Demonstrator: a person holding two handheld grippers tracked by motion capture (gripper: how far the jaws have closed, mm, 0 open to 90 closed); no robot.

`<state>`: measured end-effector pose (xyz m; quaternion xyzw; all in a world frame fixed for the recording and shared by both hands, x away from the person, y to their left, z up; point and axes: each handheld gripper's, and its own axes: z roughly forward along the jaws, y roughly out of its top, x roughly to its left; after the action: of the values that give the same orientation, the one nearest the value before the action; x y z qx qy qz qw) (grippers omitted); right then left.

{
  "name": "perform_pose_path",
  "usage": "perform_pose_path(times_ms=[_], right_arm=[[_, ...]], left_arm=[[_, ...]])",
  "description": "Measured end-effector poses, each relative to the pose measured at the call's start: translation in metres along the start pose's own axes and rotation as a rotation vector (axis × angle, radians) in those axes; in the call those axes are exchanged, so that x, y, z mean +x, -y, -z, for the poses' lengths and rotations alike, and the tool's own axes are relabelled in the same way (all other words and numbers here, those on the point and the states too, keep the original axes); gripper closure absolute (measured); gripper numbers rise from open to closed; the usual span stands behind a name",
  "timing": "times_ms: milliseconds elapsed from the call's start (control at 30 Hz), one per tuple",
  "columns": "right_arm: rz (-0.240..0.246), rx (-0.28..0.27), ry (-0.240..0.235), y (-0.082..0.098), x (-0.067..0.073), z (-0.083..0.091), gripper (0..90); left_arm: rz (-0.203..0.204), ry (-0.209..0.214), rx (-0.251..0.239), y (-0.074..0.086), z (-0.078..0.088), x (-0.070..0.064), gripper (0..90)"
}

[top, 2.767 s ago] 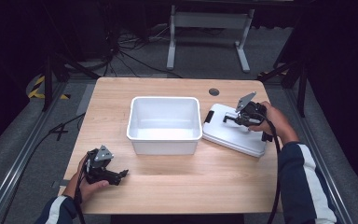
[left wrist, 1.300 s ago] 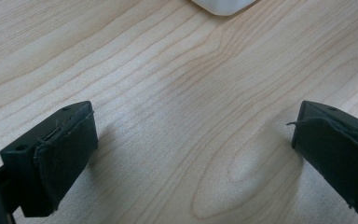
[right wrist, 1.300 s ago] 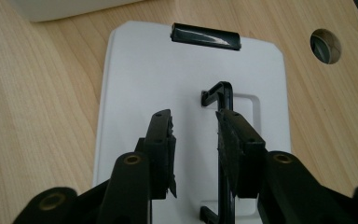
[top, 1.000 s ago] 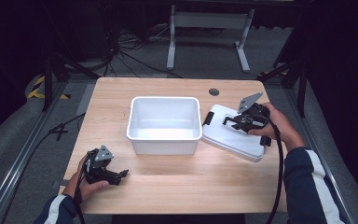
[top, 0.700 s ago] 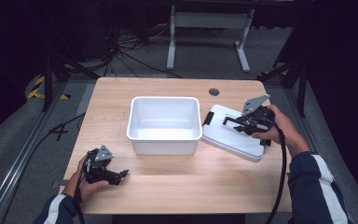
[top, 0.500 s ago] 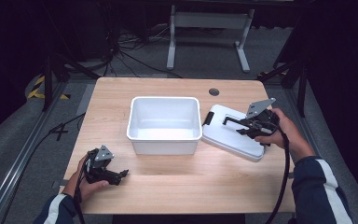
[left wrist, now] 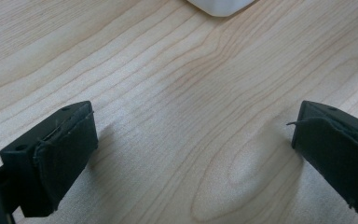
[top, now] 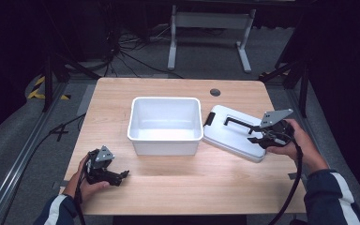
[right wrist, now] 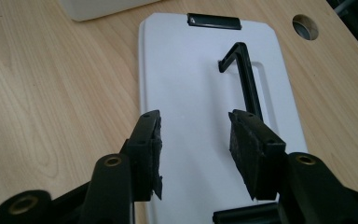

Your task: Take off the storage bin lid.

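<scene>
A wooden table held an empty white plastic bin near its middle. Just to the bin's right lay its flat white lid, resting on the tabletop with a black carry handle raised on top and a black latch at the end nearest the bin.

The right gripper hovered over the lid's outer end. Its jaws had just been opening and stood apart with nothing between them, the pads clear above the lid's surface.

The left gripper rested at the near left of the table, released, jaws wide over bare wood.

To lift the lid cleanly, the right gripper would probably do best to straddle the handle bar squarely, close firmly, then raise it level before carrying it over the bin.
</scene>
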<state>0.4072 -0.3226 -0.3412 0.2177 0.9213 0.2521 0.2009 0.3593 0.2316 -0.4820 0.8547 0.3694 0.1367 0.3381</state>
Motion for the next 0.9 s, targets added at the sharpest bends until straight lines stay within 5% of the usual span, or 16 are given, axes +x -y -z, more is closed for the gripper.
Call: perform_pose_path(times_ms=[333, 900], right_arm=[[-0.010, 0.005, 0.034, 0.019, 0.010, 0.007, 50.0], [-0.047, 0.010, 0.038, 0.065, 0.030, -0.006, 47.6]], left_arm=[[0.000, 0.000, -0.001, 0.000, 0.000, 0.000, 0.6], [0.000, 0.000, 0.000, 0.000, 0.000, 0.000, 0.6]])
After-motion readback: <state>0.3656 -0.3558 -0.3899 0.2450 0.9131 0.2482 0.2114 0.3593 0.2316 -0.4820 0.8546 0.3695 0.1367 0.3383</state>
